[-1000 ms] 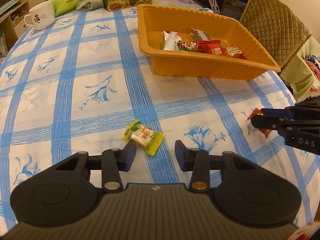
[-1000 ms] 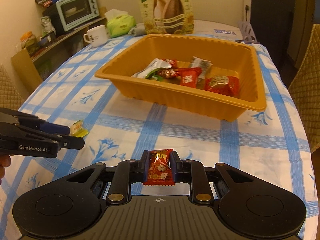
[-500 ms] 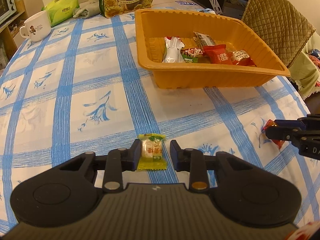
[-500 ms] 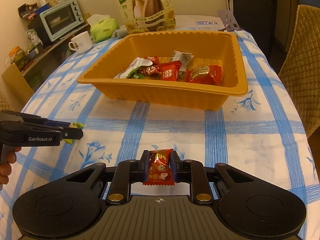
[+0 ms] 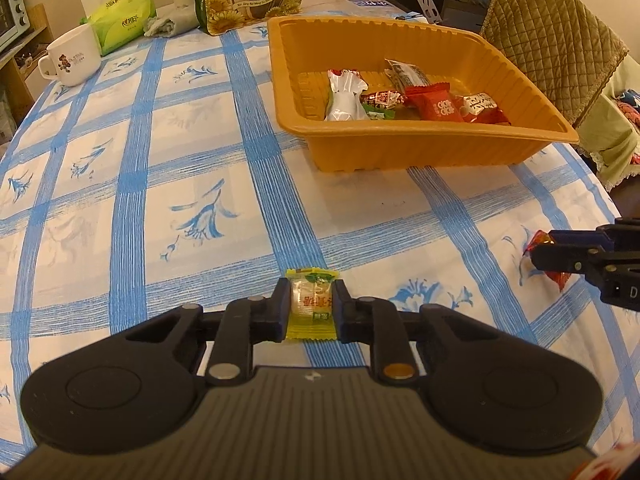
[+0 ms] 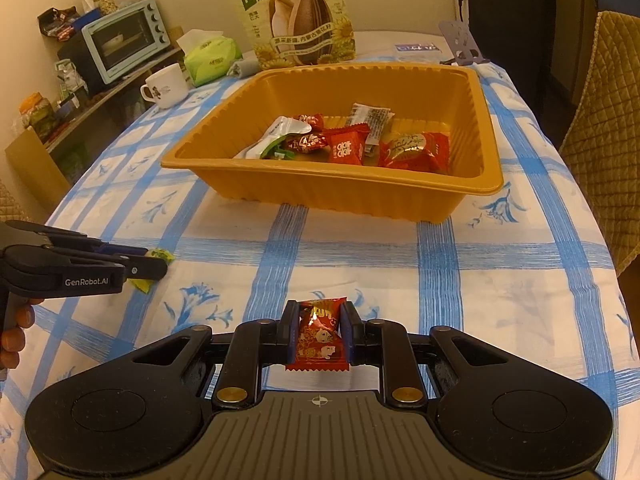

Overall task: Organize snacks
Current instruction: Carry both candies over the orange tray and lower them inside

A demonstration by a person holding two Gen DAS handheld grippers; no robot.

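My left gripper (image 5: 311, 307) is clamped on a yellow candy (image 5: 311, 304) above the tablecloth (image 5: 180, 184). My right gripper (image 6: 319, 334) is clamped on a red candy (image 6: 319, 336). The orange tray (image 6: 340, 188), holding other snacks, sits farther ahead.

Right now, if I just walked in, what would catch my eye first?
Probably the big orange tray in the middle of the blue-checked table, holding a heap of wrapped snacks. Nearer, each gripper pinches one candy: the left gripper a yellow candy, the right gripper a red candy.
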